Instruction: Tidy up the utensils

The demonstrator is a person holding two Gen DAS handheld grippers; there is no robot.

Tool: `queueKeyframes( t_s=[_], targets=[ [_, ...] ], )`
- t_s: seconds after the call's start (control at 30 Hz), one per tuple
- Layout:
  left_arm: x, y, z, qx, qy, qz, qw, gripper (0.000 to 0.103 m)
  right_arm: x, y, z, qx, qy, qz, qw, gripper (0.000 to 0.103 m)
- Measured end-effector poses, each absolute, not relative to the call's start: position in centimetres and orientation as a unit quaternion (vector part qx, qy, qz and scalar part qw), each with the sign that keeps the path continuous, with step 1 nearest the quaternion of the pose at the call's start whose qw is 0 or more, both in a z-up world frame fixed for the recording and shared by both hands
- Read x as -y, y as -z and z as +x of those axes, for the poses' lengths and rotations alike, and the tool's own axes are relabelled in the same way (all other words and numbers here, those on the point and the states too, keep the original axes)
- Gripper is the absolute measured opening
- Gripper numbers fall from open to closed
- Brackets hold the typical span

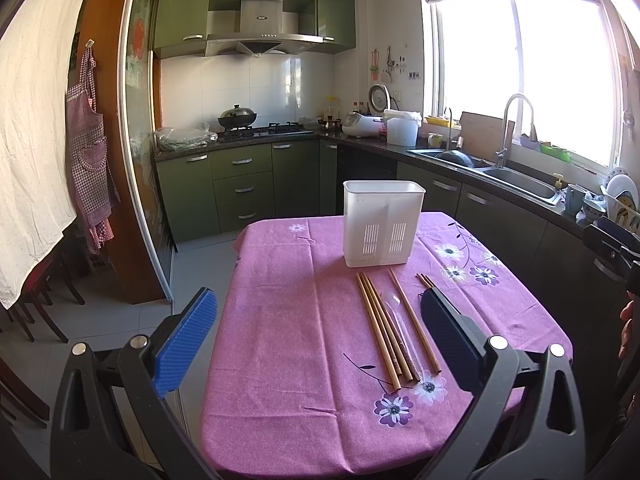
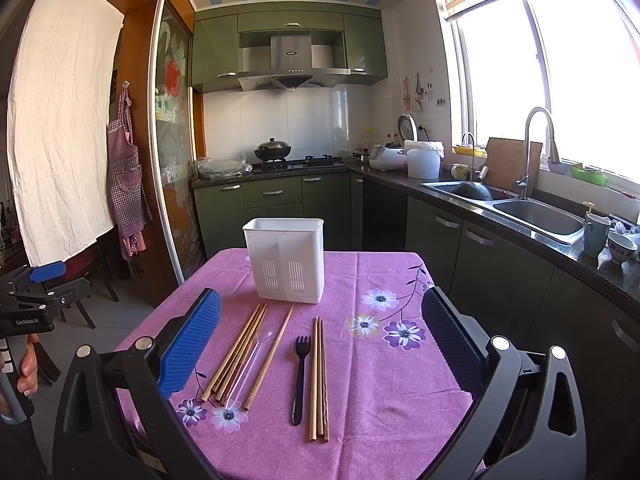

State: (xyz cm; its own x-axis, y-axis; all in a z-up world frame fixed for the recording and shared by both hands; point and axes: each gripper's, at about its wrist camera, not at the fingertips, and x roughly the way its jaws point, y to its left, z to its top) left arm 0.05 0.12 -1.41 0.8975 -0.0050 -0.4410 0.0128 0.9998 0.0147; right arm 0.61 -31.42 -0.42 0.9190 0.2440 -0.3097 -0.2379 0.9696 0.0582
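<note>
Both grippers, left gripper (image 1: 316,332) and right gripper (image 2: 320,340), are wide open and hold nothing; "GenRobot.AI" is written on the left one; the pink table (image 2: 384,400) carries a white holder (image 2: 285,259) at its far edge; chopsticks (image 2: 318,380), a clear spoon (image 2: 250,364) and a black fork (image 2: 300,376) lie nearer.

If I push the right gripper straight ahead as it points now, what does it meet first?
Probably the white utensil holder, which stands upright straight ahead of the open right gripper. The utensils lie below that line, though depth is hard to judge.
</note>
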Motion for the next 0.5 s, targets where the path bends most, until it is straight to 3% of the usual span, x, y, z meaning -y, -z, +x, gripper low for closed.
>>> queueKeyframes(
  t_s=[0.5],
  targets=[
    [-0.04, 1.73, 0.14, -0.228, 0.005, 0.009, 0.974, 0.097, 31.21, 0.52, 0.66, -0.162, -0.124, 0.010, 0.979, 0.099]
  ],
)
